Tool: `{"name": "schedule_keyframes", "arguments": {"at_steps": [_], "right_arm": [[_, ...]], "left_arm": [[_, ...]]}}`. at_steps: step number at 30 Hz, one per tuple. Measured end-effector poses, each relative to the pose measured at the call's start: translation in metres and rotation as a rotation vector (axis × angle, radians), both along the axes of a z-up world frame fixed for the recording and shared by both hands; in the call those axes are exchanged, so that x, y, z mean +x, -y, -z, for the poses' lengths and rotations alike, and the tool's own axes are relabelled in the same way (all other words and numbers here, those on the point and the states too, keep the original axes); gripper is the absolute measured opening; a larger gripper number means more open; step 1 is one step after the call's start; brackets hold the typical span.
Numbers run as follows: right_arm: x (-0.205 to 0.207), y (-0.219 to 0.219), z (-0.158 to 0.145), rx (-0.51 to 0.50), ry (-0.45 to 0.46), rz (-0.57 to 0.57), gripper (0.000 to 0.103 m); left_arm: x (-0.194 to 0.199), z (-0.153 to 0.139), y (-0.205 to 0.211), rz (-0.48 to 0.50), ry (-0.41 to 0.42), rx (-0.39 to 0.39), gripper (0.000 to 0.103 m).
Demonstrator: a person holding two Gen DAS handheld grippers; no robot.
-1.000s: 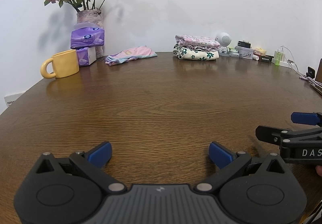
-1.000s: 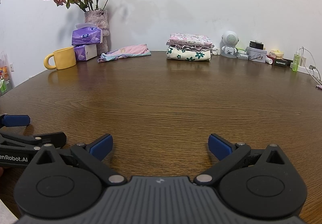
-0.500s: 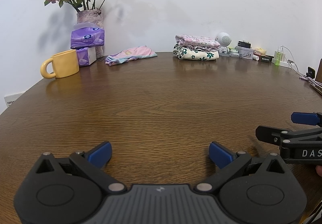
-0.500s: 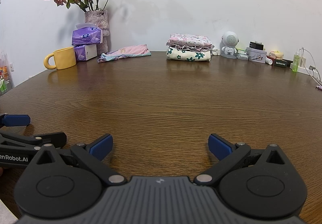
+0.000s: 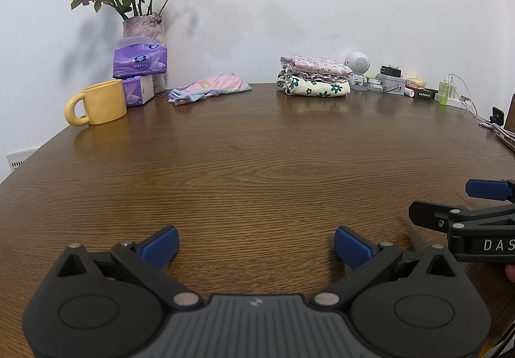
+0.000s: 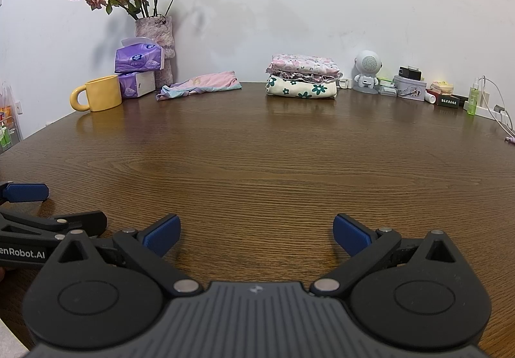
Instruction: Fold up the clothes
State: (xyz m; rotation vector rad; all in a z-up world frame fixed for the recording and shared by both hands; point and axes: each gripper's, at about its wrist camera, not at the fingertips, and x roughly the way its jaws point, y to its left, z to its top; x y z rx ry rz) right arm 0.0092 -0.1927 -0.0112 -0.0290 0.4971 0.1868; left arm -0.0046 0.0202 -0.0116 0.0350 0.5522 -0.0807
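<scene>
Both claws hover low over the near edge of the dark wooden tabletop (image 5: 257,164), side by side and close together. The left claw (image 5: 256,243) is released, its blue-padded fingers (image 5: 159,245) spread wide with nothing but bare wood between them. The right claw (image 6: 256,234) is released in the same way, grasping nothing; from the left wrist view it shows at the right border (image 5: 466,216), and the left one shows at the left border of the right wrist view (image 6: 42,213).

The clothes lie at the far edge of the tabletop, against the white wall and well apart from both claws. A loose pink garment (image 6: 199,84) with pale blue trim lies crumpled and unfolded, left of centre. To its right sits a neat stack of folded clothes (image 6: 302,79): a pink floral piece on top of a cream one with green flowers.

Toward the far left corner stand a yellow mug (image 5: 99,102), two purple tissue packs (image 5: 140,63) stacked one on the other, and a vase of dried roses (image 5: 145,28) behind them. A small white robot figure (image 6: 367,70) and some small boxes and bottles line the far right edge.
</scene>
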Motion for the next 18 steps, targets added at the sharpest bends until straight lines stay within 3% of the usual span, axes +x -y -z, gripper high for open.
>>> {"name": "schedule_keyframes", "arguments": {"at_steps": [18], "right_arm": [[-0.0005,0.0001,0.0007,-0.004,0.003,-0.001,0.103]], "left_arm": [[0.0002,-0.0004,0.0011,0.008,0.003,0.000,0.103]]}}
